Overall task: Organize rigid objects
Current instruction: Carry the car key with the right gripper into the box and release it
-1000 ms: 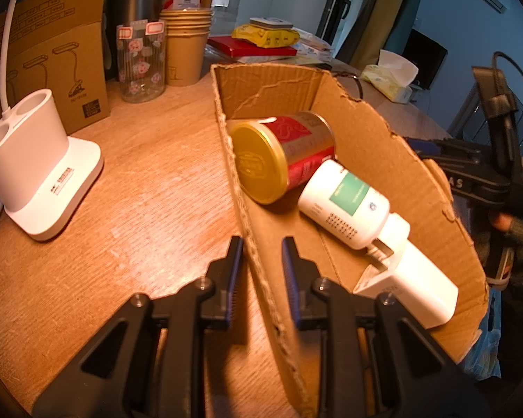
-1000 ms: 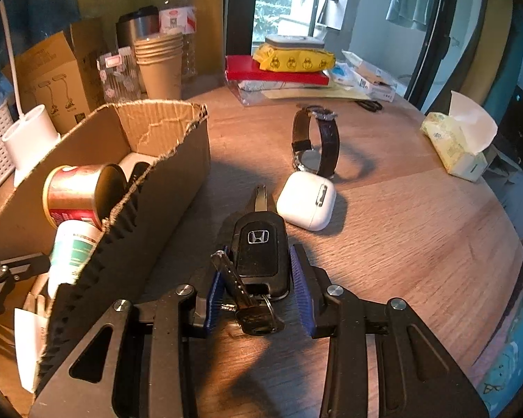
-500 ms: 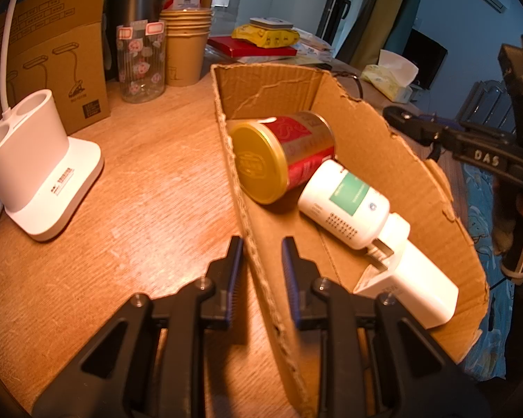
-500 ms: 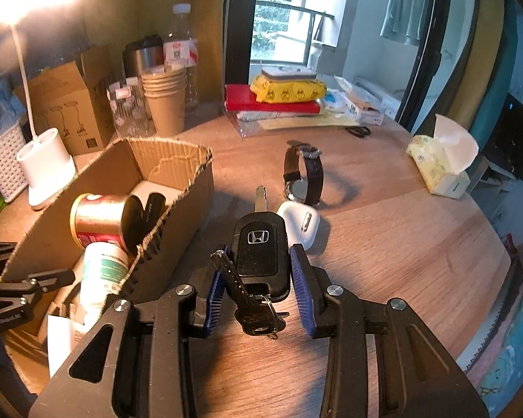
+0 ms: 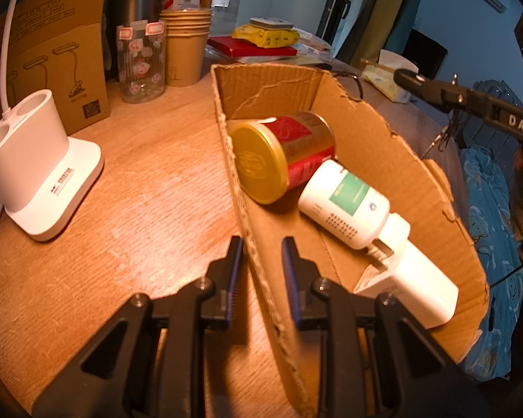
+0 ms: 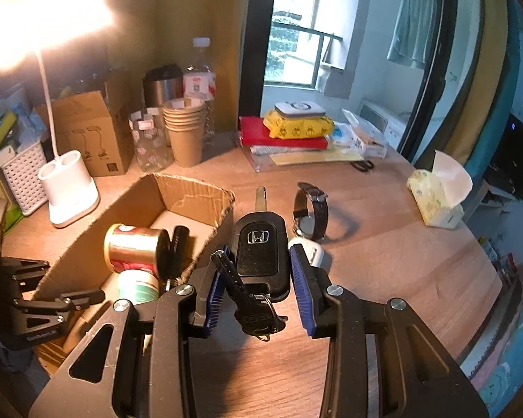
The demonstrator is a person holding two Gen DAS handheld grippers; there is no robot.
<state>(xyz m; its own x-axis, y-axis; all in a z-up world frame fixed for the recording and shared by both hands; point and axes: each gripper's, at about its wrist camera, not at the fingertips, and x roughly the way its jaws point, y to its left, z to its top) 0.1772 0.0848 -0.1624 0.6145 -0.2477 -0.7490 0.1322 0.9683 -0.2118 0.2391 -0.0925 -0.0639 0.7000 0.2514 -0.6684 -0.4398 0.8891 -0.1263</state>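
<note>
Tongs on the right (image 6: 258,275) tilt downward above the worktop (image 6: 383,278), clamped on a car key (image 6: 259,250); left tongs (image 5: 261,261) pinch the cardboard box's wall (image 5: 254,261). Nearby stand a watch (image 6: 312,216) and paper cups (image 6: 184,132).

**Black frames, blue pads**

Left gripper (image 5: 261,261): matte black frame with triangular cut-outs, silver screws at the joints, ribbed blue pads (image 5: 234,271) inside each finger. Right gripper (image 6: 258,278): same black build and silver screws, blue ribbed pads (image 6: 301,292); white "DAS" lettering shows on one arm.
</note>
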